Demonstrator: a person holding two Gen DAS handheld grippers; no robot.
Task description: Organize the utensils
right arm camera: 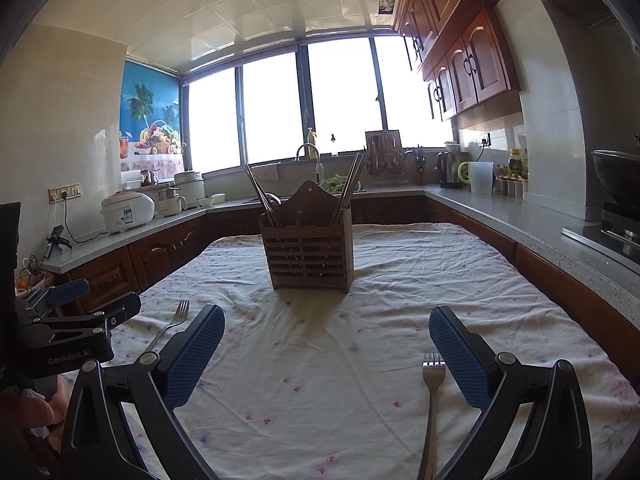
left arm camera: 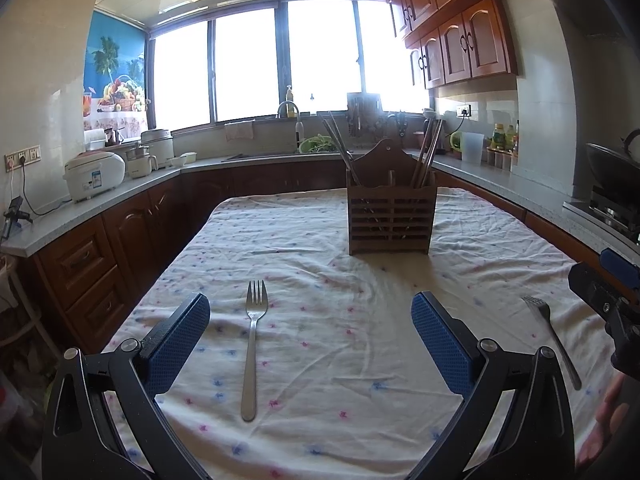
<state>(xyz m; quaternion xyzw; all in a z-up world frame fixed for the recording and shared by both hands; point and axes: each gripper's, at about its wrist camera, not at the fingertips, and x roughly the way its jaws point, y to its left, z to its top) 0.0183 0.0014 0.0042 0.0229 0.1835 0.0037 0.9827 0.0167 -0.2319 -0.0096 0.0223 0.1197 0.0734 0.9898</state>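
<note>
A floral tablecloth [left arm camera: 320,360] lies wrinkled under and ahead of the gripper. Far ahead, a faucet [left arm camera: 289,107] stands before bright windows [left arm camera: 248,68]. Ahead to the left sit a white rice cooker [left arm camera: 94,174] and a fruit poster [left arm camera: 116,80]; to the right, wooden cabinets [left arm camera: 460,40] (upper wall) and a wok [left arm camera: 614,166].

Spread wide above a flowered tablecloth [left arm camera: 320,272]: left gripper [left arm camera: 311,318], nothing between its blue pads. Below, a fork [left arm camera: 252,344]; beyond, wooden utensil holder [left arm camera: 390,212] with chopsticks [left arm camera: 338,140]; right, second fork [left arm camera: 554,338].
</note>
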